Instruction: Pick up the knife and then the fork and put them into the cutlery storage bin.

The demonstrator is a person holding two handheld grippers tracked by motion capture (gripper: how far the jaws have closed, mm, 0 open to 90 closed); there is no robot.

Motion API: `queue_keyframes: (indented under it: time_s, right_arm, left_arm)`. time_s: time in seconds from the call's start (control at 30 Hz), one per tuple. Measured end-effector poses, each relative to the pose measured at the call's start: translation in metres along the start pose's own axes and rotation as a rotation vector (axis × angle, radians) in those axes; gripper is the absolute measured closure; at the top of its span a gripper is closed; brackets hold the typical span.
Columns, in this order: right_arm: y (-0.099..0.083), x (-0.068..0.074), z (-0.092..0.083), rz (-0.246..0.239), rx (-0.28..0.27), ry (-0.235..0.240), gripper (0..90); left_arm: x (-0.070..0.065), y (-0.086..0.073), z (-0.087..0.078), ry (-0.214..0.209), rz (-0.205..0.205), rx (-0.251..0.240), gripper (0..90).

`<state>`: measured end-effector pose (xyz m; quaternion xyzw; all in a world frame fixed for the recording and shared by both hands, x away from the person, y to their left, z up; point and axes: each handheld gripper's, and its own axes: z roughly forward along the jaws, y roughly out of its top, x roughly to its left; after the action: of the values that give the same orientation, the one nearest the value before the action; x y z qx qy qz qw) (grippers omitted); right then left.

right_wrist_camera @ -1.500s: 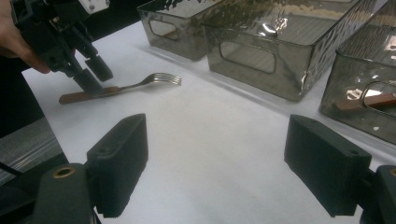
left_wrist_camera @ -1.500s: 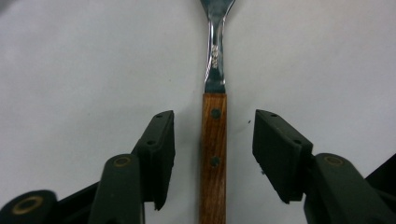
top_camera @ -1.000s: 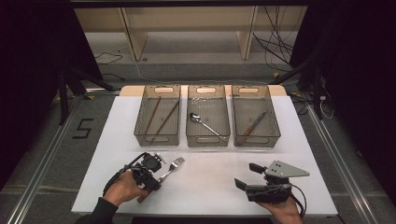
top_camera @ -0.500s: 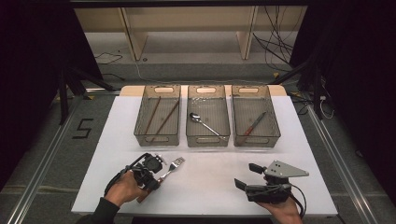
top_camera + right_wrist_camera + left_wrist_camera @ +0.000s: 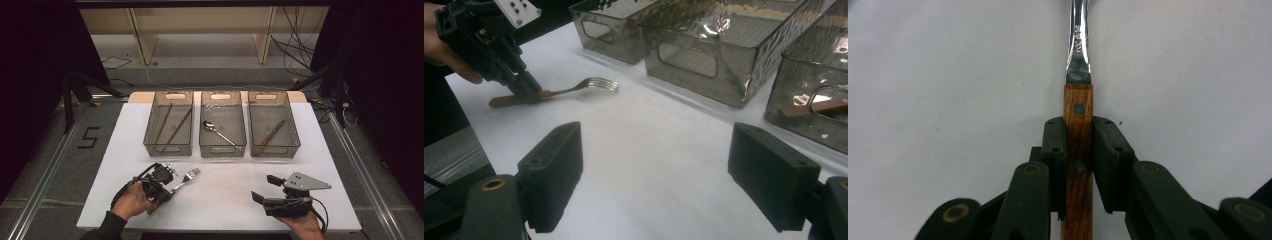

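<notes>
A fork (image 5: 189, 175) with a wooden handle (image 5: 1078, 106) lies on the white table (image 5: 225, 200), left of centre near the front. My left gripper (image 5: 165, 192) is shut on that handle, one jaw pressed against each side (image 5: 1079, 131). From the right gripper view, the fork (image 5: 589, 84) rests flat with the left gripper (image 5: 526, 87) gripping its handle. My right gripper (image 5: 265, 188) sits low at the front right, open, with bare table between its jaws (image 5: 659, 170).
Three clear bins stand in a row at the back. The left bin (image 5: 168, 148) holds chopsticks (image 5: 172, 125), the middle bin (image 5: 222, 149) a spoon (image 5: 217, 131), and the right bin (image 5: 274, 149) a knife (image 5: 272, 132). The table's front edge is close behind both grippers.
</notes>
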<state>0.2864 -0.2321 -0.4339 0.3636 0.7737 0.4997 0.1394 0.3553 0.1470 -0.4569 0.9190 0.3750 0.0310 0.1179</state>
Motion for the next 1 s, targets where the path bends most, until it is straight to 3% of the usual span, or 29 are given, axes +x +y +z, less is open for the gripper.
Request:
queue_keyframes:
  time_s: [0.2, 0.6, 1.0]
  right_arm:
    - [0.0, 0.0, 0.0, 0.0, 0.0, 0.0, 22.6]
    - [0.0, 0.0, 0.0, 0.004, -0.001, -0.001, 22.6]
    - [0.0, 0.0, 0.0, 0.006, -0.003, -0.003, 22.6]
  left_arm:
    - [-0.001, 0.002, -0.01, -0.014, 0.007, -0.046, 76.4]
    - [-0.009, 0.018, -0.03, -0.081, 0.028, -0.199, 76.3]
    - [-0.009, 0.04, -0.045, -0.078, 0.041, -0.31, 76.3]
